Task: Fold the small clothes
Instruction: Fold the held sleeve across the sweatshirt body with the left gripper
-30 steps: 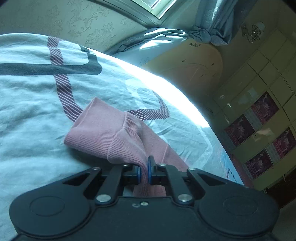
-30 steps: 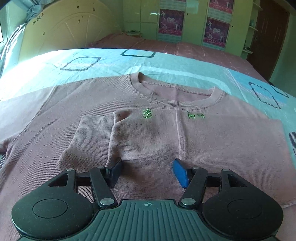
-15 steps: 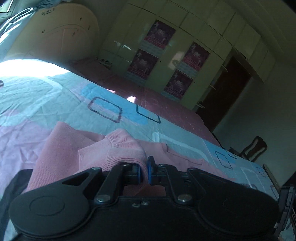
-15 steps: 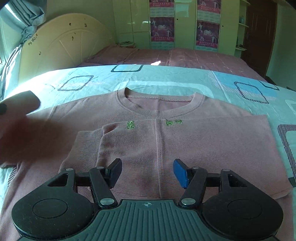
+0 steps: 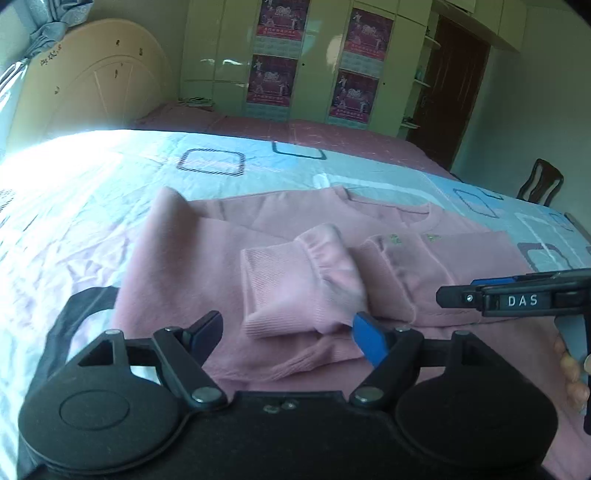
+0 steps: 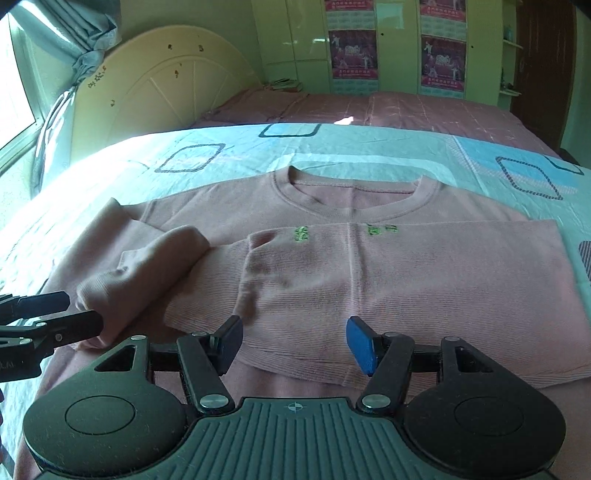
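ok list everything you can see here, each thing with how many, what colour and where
sweater: one, pink, flat on the bed, both sleeves folded across the front
left sleeve cuff: one, pink, between the opening left jaws, not pinched
bedsheet: one, pale blue with square outlines, under the sweater
headboard: one, cream, far left
wardrobe: one, pale green, four posters, back wall
chair: one, dark wood, right of the bed
curtain: one, grey, upper left
left gripper: black, blue pad
right gripper: black, open over the hem
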A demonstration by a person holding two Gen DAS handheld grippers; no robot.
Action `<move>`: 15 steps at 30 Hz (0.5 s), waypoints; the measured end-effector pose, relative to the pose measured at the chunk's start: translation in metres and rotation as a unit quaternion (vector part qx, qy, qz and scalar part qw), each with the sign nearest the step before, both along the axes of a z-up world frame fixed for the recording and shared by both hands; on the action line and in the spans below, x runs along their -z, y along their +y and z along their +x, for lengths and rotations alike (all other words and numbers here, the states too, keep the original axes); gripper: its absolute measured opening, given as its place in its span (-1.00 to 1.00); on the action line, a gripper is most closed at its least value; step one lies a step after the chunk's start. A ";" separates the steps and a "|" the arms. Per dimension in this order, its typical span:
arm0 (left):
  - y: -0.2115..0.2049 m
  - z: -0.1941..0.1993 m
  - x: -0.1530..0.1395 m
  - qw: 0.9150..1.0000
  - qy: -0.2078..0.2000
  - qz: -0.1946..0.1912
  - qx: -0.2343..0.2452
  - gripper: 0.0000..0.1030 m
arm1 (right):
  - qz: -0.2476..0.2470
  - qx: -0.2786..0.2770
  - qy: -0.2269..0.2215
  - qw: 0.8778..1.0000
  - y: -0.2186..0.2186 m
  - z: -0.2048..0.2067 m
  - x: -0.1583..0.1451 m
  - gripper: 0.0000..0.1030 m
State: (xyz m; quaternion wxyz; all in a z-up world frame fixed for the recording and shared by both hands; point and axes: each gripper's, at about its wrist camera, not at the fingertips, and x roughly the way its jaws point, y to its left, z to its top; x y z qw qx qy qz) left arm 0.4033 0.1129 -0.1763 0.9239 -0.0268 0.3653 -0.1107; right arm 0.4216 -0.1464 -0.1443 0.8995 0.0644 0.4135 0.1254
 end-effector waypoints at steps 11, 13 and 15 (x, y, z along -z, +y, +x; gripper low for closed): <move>0.052 -0.027 0.021 0.996 0.028 0.022 -0.088 0.41 | -0.018 -0.112 -0.015 0.993 0.084 -0.005 0.004 0.20; 0.050 -0.026 0.022 0.996 0.019 0.029 -0.087 0.41 | -0.033 -0.128 -0.024 0.991 0.099 -0.005 0.006 0.20; 0.047 -0.024 0.022 0.996 0.013 0.035 -0.085 0.41 | -0.043 -0.144 -0.027 0.988 0.111 -0.004 0.007 0.20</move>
